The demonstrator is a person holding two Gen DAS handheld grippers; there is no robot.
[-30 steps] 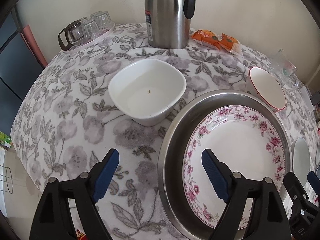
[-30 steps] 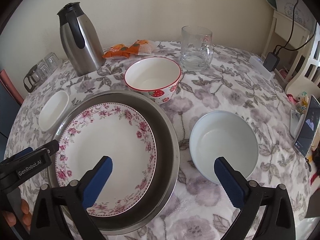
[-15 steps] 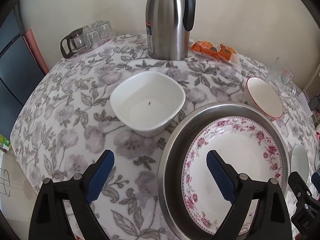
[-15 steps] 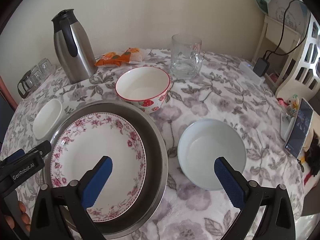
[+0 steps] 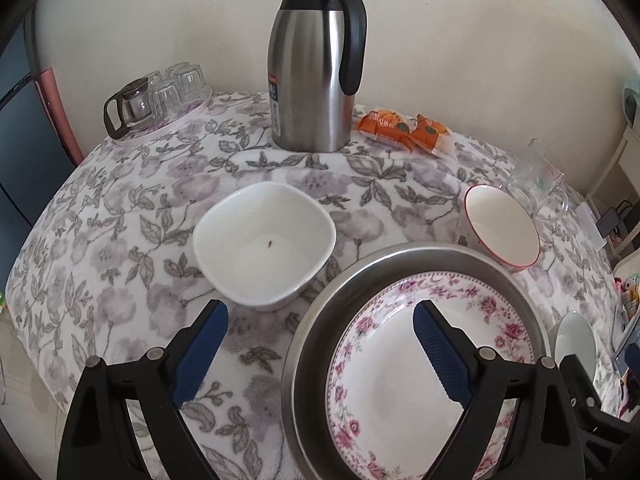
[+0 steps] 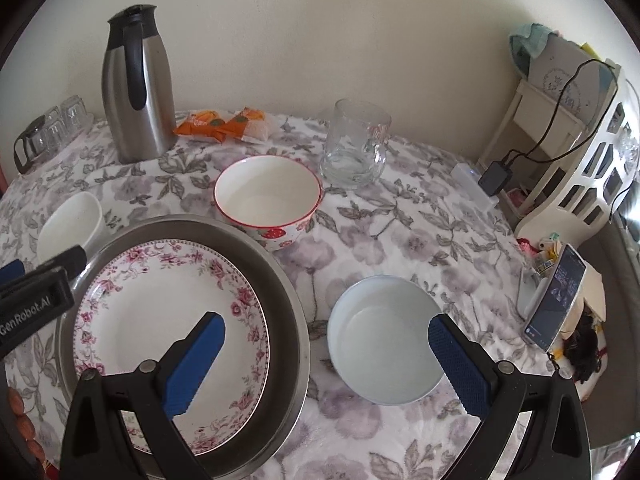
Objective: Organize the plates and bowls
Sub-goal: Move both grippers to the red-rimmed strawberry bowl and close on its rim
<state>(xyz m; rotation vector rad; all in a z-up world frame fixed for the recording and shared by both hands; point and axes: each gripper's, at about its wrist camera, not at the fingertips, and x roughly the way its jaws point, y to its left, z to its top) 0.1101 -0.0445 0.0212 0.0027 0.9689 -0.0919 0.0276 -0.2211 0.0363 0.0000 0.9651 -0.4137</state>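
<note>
On the floral tablecloth point(image 6: 420, 216), floral plate point(image 6: 160, 308) sits nested in steel pan point(image 6: 284, 308); square bowl point(image 5: 264, 244), strawberry bowl point(image 6: 268, 200) and pale bowl point(image 6: 384, 336) stand loose around it. Left gripper point(image 5: 320, 352), jaws just opened further, and right gripper point(image 6: 328, 364) both gape wide, holding nothing. Risk: a pad probably skids off a glazed rim, tipping a bowl.

Floral-clothed table point(image 6: 420, 240); steel basin point(image 6: 288, 320), three bowls point(image 6: 268, 196), thermos point(image 6: 136, 88), glass mug point(image 6: 354, 144), snack packets point(image 6: 224, 122)

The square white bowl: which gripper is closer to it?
Left. The left gripper hangs open just in front of the square white bowl. The right gripper is further off, past the flowered plate, by the round white bowl.
</note>
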